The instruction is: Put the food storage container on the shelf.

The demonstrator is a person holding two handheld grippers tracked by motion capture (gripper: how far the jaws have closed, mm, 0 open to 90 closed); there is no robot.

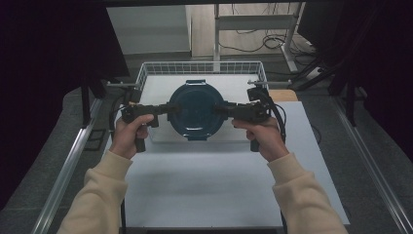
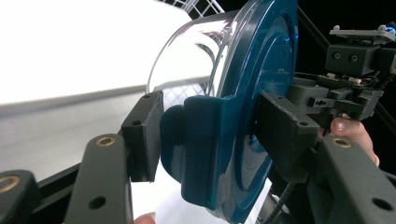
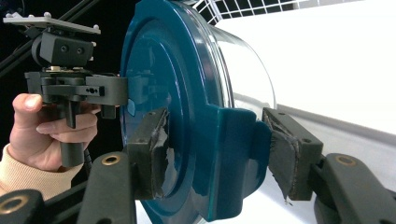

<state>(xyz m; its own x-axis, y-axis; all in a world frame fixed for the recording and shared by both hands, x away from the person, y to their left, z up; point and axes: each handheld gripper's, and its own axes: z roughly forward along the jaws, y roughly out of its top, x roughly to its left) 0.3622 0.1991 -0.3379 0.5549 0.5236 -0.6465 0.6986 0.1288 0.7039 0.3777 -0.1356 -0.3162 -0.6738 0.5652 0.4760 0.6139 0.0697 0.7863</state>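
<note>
Container (image 1: pixel 196 109) hangs level between both tongs, above the wire basket (image 1: pixel 146 73). Left gripper (image 1: pixel 170 109) and right gripper (image 1: pixel 217 109) each pinch an opposite lid clasp.

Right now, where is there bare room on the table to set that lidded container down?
The broad white tabletop between the two sleeves and the near edge is bare. A strip right of the right gripper is free too. The wire basket behind crowds the far side, where both grippers clamp the blue-lidded container; the left gripper grips its other latch.
</note>
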